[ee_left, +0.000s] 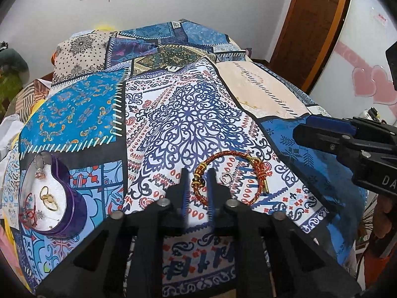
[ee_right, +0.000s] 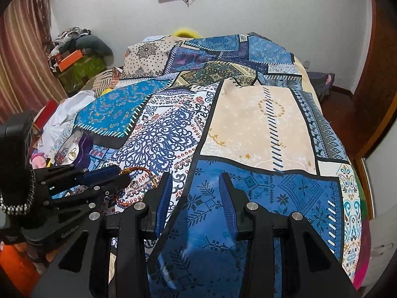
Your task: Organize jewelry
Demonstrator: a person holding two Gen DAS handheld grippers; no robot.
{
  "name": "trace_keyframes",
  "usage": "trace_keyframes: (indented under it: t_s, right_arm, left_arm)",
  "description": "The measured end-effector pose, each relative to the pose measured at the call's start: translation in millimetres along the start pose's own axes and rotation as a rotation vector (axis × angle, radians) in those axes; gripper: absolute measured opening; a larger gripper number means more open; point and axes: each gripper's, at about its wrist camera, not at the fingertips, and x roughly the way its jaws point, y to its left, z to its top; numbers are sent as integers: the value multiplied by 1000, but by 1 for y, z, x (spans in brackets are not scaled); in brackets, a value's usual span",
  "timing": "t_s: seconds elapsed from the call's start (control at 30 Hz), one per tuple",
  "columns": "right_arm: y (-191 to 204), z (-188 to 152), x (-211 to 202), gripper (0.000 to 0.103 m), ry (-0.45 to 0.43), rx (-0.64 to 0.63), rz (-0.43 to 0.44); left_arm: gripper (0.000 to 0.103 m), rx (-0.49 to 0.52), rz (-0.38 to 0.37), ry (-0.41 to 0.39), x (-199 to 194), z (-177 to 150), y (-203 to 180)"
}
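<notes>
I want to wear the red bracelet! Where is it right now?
In the left wrist view the red bracelet lies on the patterned bedspread, its beaded end between the tips of the left tongs, beside a small silver ring.

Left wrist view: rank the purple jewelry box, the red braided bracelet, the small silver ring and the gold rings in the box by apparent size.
1. purple jewelry box
2. red braided bracelet
3. gold rings and small silver ring: look alike in size, so unranked.
</notes>
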Motion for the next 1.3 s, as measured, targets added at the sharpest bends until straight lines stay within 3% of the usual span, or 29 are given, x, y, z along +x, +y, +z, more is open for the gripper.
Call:
trace_keyframes:
  t_s: [0.3,0.5,0.83,0.9,1.03,1.3]
  right_arm:
    - [11,0,4,35,14,-25,25]
    - [25,2,11,35,26,-59,56]
    - [62,0,44,35,112,-151,84]
    - [68,-1,49,31,120,-181,70]
    - [76,-3,54,10,125,-224,54]
    - [77,-2,48,9,118,-205,48]
  left_arm:
    - [7,-36,-24,-47,-23,3,7]
    - [7,-50,35,-128,-56,6,24]
    - [7,-107,50,-126,-63,-10,52]
    - [7,-117,49,-126,-62,-13,55]
    - [7,-133,46,-130,-63,-15,59]
    - [7,-143,49,-166,-80,-16,64]
